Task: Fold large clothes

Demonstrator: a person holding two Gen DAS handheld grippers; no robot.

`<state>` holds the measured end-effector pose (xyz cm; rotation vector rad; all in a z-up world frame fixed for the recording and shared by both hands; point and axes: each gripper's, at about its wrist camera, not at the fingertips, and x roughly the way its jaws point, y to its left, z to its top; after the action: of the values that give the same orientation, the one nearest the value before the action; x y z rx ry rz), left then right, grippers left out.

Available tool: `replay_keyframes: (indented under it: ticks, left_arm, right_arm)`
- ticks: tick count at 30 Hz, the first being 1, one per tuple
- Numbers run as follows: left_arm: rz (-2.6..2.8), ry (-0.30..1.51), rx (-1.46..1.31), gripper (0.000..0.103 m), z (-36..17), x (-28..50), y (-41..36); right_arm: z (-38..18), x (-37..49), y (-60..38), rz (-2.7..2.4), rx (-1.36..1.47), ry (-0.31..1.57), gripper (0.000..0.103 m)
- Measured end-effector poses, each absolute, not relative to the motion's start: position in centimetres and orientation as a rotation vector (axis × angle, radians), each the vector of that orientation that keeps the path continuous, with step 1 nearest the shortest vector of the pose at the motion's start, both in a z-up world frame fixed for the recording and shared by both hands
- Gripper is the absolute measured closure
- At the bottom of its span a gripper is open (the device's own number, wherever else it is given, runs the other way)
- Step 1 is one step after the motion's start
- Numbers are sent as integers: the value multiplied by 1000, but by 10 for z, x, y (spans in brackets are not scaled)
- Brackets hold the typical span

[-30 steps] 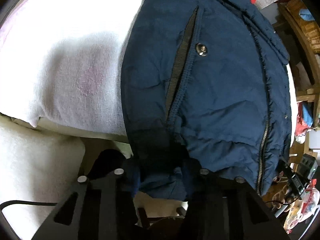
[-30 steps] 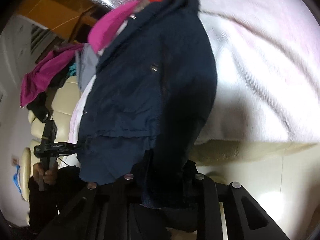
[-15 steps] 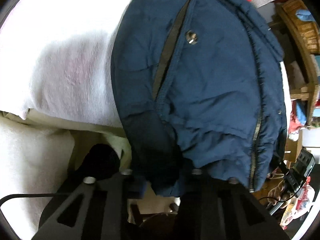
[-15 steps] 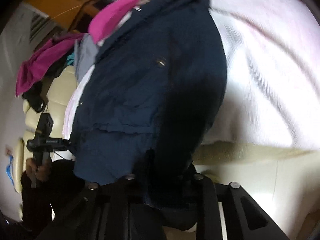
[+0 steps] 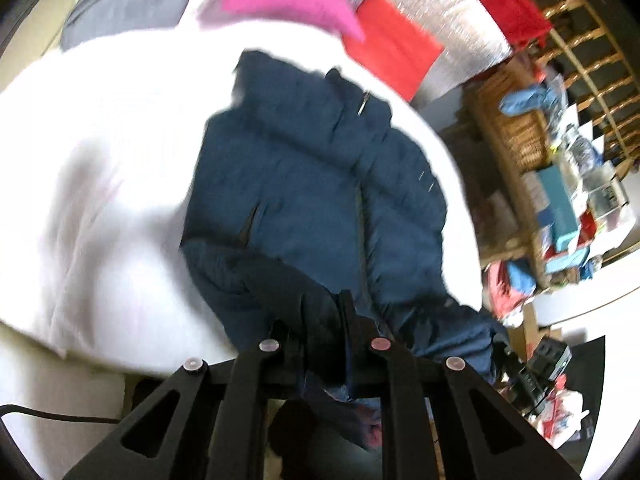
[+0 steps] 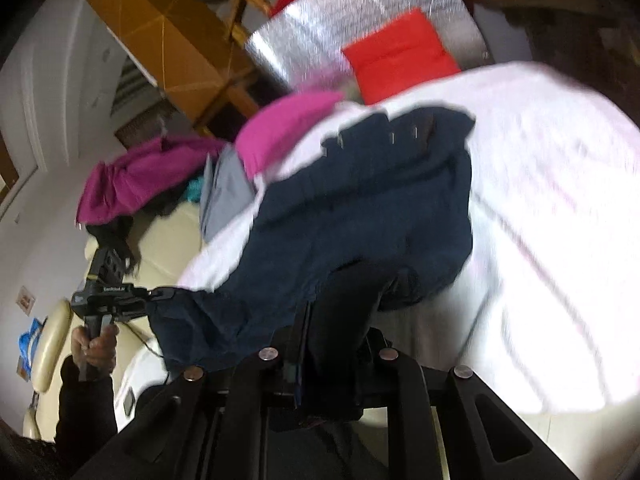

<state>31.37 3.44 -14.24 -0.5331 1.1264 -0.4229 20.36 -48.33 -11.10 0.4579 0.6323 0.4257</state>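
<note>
jacket [image 5: 320, 200] lying on towel [image 5: 100, 200], cushion [image 5: 390, 54] behind it, shelves [image 5: 560, 160] to the right

jacket [image 5: 312, 184] motion-blurred, hem bunched over fingertips

white walls [image 6: 48, 92] | cream sofa [image 6: 160, 248] | wooden shelves [image 5: 520, 136] | silver foil panel [image 6: 352, 28]

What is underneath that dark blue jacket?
The navy jacket lies on a white towel that shows all around it. What lies beneath the towel is covered.
</note>
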Motion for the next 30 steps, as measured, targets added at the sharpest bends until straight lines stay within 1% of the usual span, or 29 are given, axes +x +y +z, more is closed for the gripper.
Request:
replay_keyframes:
  ticks: [4,9,16,20,25,30]
  left_arm:
    - [-428,1023,-583,88,-122,350,34]
    - [-407,923,-628,88,-106,390,33]
    - [-361,810,-674,88,-116,464,28]
    - [-310,794,-659,88,-127,510,29]
    - [-294,834,-674,88,-149,572,30]
    - [-265,860,-621,88,-155,624,12]
  right_arm:
    - [-84,228,-495,391,497,553,88]
    - [-59,282,-488,350,491,513,90]
    - [-40,373,-480,268,482,477,90]
    - [-43,422,-480,209,486,478,90]
    - [-50,492,-487,155,516,488,91]
    - [-59,548,-485,94,497,492,91]
